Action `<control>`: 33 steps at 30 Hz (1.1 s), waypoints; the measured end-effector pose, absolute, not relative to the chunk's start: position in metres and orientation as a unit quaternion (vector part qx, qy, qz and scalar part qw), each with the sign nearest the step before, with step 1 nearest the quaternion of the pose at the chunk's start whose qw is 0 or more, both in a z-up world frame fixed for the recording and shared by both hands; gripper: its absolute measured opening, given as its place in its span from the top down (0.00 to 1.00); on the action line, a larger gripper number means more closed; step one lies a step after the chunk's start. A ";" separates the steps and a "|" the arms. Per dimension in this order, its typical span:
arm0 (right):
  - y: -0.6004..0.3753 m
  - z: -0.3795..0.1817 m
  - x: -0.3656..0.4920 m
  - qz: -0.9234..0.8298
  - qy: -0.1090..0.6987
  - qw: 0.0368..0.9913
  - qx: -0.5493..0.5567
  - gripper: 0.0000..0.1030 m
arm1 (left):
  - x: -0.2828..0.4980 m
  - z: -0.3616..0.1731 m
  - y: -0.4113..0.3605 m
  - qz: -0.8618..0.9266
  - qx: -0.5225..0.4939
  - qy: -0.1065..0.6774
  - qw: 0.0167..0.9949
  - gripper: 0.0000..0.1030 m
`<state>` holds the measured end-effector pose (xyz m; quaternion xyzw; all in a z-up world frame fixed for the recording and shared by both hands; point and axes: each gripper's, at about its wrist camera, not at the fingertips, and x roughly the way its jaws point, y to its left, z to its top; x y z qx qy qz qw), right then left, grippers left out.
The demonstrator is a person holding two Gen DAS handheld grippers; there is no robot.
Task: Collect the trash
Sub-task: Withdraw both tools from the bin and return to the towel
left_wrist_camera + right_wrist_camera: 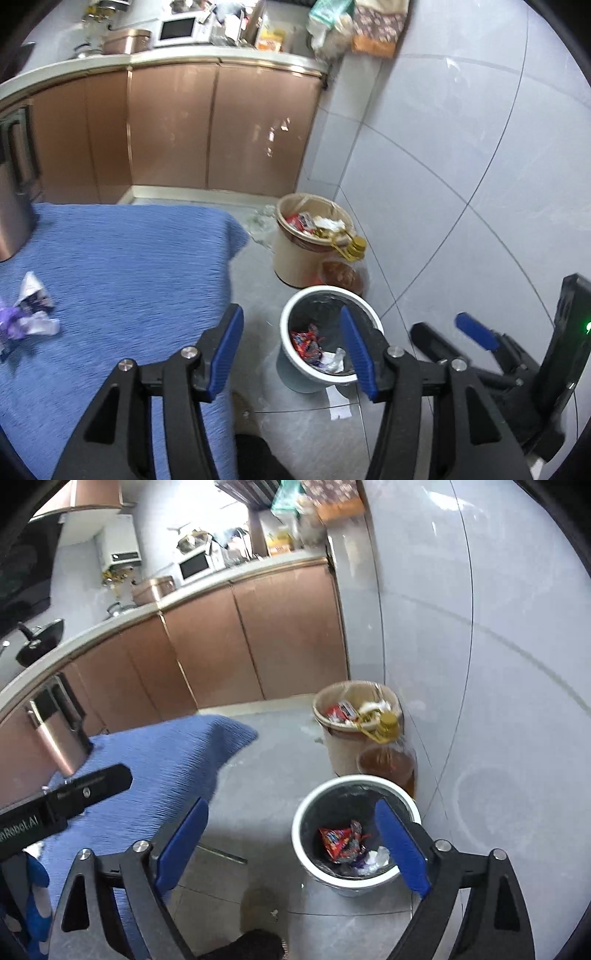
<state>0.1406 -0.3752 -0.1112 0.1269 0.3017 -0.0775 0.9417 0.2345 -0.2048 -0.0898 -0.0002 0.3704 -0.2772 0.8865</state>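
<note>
A white bin (295,376) with a black liner stands on the floor beside a blue-clothed table (122,277). A red wrapper (306,341) and crumpled white paper (332,360) lie inside it. My left gripper (291,317) hangs open above the bin's near side, nothing between its blue pads. In the right wrist view my right gripper (291,805) stands wide open and empty over the same bin (306,849), with the red wrapper (338,842) below it. The right gripper (443,326) also shows beside the left. Crumpled purple-and-white wrappers (33,314) lie on the cloth at far left.
A beige bin (295,258) full of rubbish stands behind the white one, with a yellow-capped oil bottle (354,247) against the grey wall. A paper slip (338,402) lies on the floor. A metal jug (11,206) stands on the table. Copper cabinets (166,129) run behind.
</note>
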 end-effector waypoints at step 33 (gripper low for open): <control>-0.187 -0.041 0.149 0.147 0.280 0.949 -0.004 0.29 | 0.194 -0.080 0.075 -0.089 -0.036 0.310 0.946 0.47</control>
